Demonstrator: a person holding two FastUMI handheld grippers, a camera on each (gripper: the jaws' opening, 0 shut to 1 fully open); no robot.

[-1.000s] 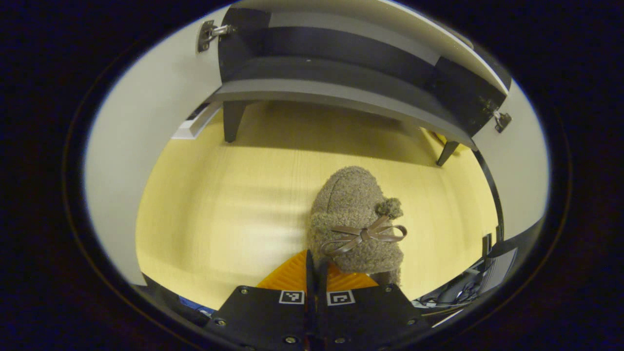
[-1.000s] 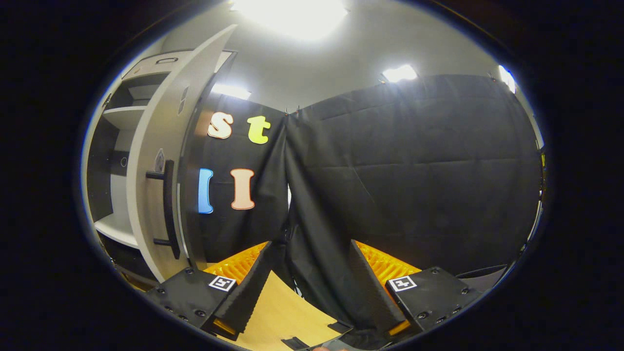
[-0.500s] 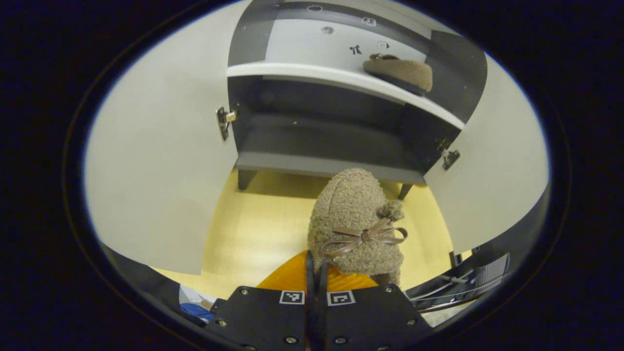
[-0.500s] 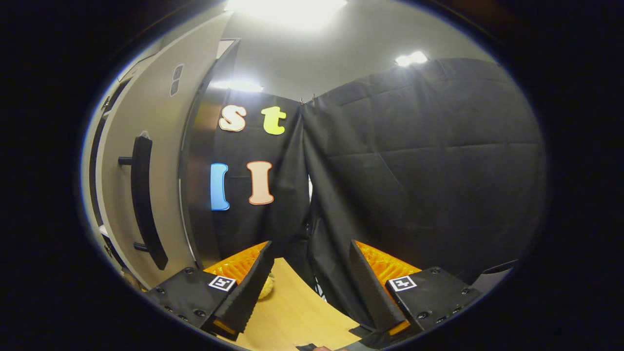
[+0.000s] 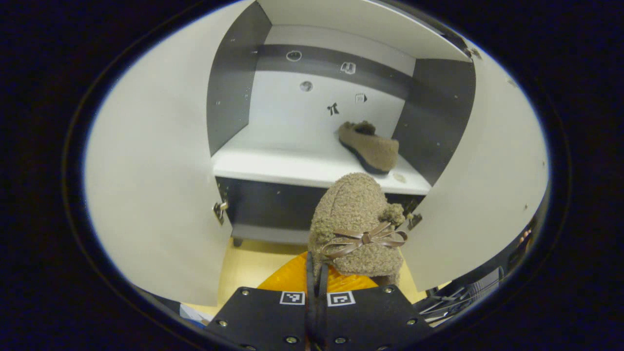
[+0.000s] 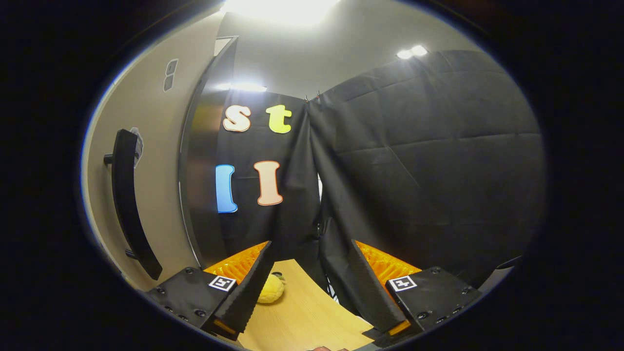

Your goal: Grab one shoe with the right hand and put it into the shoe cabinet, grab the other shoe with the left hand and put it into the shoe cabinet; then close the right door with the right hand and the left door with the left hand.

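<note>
My left gripper [image 5: 317,273] is shut on the heel edge of a fuzzy brown slipper [image 5: 356,224] with a ribbon bow, held up in front of the open shoe cabinet [image 5: 312,168]. The matching slipper [image 5: 369,146] lies on the cabinet's white shelf at the right side. Both white doors stand open, the left door [image 5: 156,170] and the right door [image 5: 477,180]. In the right gripper view, my right gripper [image 6: 312,282] is open with nothing between its fingers, beside the outer face of the cabinet's door [image 6: 146,161] with its black handle [image 6: 127,200].
Wooden floor [image 5: 248,263] lies under the cabinet, which stands on short dark legs. A small yellow object [image 6: 270,288] sits on the floor near my right gripper. Black cloth wall [image 6: 419,165] hangs ahead of it.
My left gripper has risen with the slipper, from floor level to the height of the white shelf. The right gripper has swung slightly rightward along the door's outer face.
</note>
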